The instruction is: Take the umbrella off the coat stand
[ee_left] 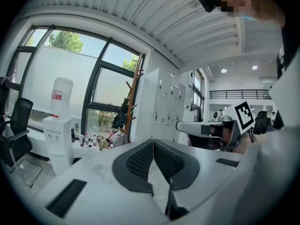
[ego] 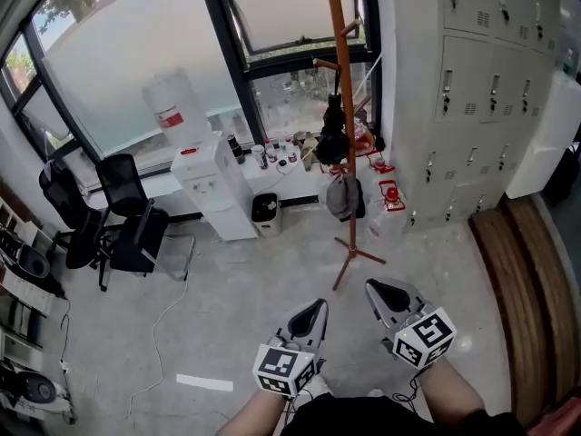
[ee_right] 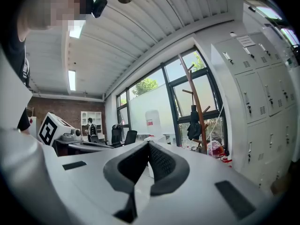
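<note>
A tall brown wooden coat stand [ego: 345,107] rises by the window, a few steps ahead of me. A folded black umbrella [ego: 332,134] hangs from one of its pegs, and a grey bag [ego: 342,196] hangs lower down. My left gripper [ego: 313,309] and right gripper [ego: 381,291] are held side by side low in the head view, well short of the stand, both shut and empty. In the left gripper view the pads meet at the left gripper [ee_left: 153,142], with the umbrella [ee_left: 121,116] far off. The right gripper [ee_right: 148,144] points level, and the umbrella [ee_right: 193,125] shows beyond it to the right.
A white water dispenser [ego: 213,184] and a small black bin [ego: 265,209] stand left of the stand. Black office chairs [ego: 127,216] sit further left. Grey lockers [ego: 481,89] line the right wall, with a curved wooden step [ego: 526,280] below. Bottles crowd the window sill [ego: 277,157].
</note>
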{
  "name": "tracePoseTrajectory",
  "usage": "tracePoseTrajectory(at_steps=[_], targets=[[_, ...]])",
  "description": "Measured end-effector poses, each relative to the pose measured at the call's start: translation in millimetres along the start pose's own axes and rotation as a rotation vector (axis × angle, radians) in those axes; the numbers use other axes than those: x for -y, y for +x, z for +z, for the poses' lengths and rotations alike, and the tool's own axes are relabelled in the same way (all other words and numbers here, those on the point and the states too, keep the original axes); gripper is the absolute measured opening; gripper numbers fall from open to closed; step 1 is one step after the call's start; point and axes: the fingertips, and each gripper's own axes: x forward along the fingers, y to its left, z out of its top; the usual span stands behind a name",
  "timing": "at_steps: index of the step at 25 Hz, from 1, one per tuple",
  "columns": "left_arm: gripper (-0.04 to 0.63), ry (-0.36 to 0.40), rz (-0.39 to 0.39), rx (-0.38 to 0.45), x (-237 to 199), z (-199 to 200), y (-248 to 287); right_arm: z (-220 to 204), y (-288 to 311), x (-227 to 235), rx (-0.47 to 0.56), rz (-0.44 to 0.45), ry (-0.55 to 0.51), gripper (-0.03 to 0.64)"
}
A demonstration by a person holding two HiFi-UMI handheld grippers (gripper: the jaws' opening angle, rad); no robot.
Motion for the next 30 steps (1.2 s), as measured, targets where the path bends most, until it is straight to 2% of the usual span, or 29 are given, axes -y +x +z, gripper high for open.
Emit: tracePoseTrajectory(at_steps=[9,13,16,22,30], targets=[[0.017,-0.017,-0.034,-0.014,-71,1,-10,1,71,-19,-0.001,-0.046,0.016,0.052],[0.017,-0.037,-0.055,-0.035,-91,2,-17,1,89,-25,-0.002,-0.07,0.018,0.052],[0.017,-0.043,-0.057,-0.018,-105,4,-20,1,99,-31,-0.003,-0.079,0.015,0.052],[0.017,-0.051,-0.072,-0.016,-114,5,-13,6,109,-25,-0.004,-0.097,0.013,0.052],[0.017,-0.048,-0.05,-0.011,-121,12,22,8,124,13,0.005,-0.081,0.02,0.052]])
